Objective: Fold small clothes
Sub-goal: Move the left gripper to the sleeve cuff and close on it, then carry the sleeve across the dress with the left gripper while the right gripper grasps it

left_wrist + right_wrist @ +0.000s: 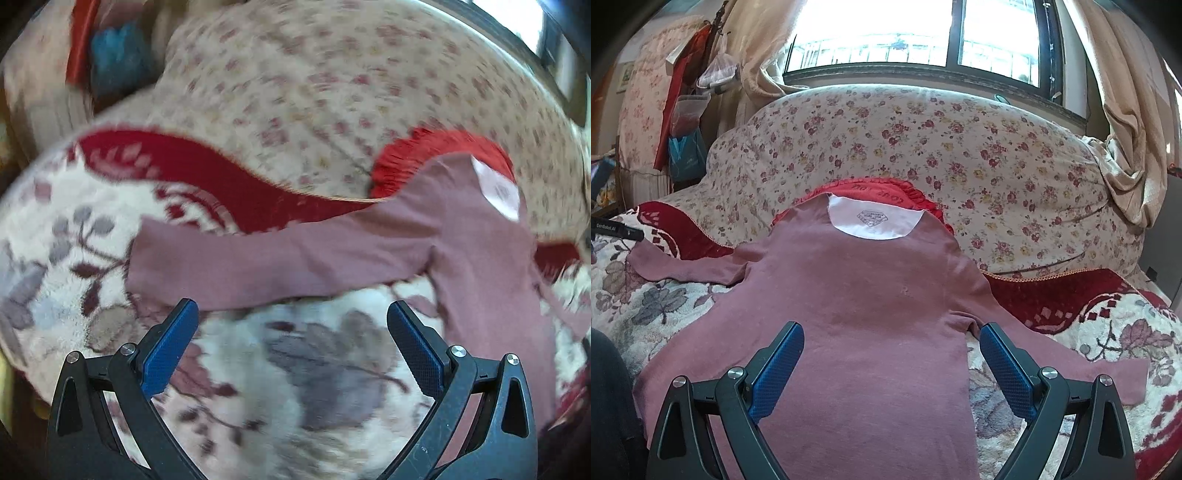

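Seen from the right wrist, left to right: at nine o'clock, the tip of the left gripper (618, 228), just a dark bar reaching in beside the left sleeve (683, 263) of a small mauve long-sleeved shirt (857, 306). Spread flat at centre on a floral fleece blanket (646, 306), white neck lining (875, 221) toward twelve o'clock, collar resting against a red ruffled cushion (886, 192) in front of a flowered bedding roll (960, 147). At six o'clock, the right gripper (892, 338), blue pads spread wide, released, hovering over the shirt's right edge with nothing between them. Toward four o'clock, the right sleeve (1108, 376) trailing out across the blanket. From the blurred left wrist view: left gripper (293, 310) likewise released, blue pads apart at six o'clock above the blanket (74, 258), the sleeve (258, 266) stretched just beyond the fingertips, shirt body (491, 277) at three o'clock.
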The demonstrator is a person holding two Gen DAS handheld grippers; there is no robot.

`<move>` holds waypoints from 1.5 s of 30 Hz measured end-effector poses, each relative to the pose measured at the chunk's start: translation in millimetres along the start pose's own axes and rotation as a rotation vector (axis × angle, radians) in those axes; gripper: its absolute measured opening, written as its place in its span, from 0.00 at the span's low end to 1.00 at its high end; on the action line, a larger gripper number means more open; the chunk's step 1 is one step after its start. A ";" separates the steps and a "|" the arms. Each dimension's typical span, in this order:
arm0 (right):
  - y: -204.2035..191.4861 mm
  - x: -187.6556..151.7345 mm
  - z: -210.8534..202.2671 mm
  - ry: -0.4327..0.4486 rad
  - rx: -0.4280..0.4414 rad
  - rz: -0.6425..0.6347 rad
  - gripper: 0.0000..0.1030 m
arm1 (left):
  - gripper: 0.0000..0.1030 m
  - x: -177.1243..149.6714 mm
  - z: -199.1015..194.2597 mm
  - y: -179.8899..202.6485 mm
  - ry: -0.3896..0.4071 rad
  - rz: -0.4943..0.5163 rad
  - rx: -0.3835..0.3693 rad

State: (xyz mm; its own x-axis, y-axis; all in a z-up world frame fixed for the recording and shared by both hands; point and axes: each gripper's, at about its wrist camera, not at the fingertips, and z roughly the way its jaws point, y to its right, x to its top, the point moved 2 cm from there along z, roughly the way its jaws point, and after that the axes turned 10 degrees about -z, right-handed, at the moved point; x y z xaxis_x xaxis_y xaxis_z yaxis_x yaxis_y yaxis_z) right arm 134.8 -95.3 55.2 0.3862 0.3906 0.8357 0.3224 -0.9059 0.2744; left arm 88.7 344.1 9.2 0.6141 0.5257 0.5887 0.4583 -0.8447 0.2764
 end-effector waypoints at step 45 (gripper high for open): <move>-34.4 -0.8 27.5 -0.055 0.026 -0.117 0.92 | 0.03 19.2 51.1 -131.5 0.055 -0.517 -0.016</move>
State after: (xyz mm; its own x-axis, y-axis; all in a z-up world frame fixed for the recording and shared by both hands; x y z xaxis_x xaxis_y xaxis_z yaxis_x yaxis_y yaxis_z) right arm 147.2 -60.0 32.0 0.3915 0.5020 0.7712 0.3902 -0.8495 0.3549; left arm 73.0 470.4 -54.6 0.2754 0.8691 0.4108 0.6829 -0.4776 0.5528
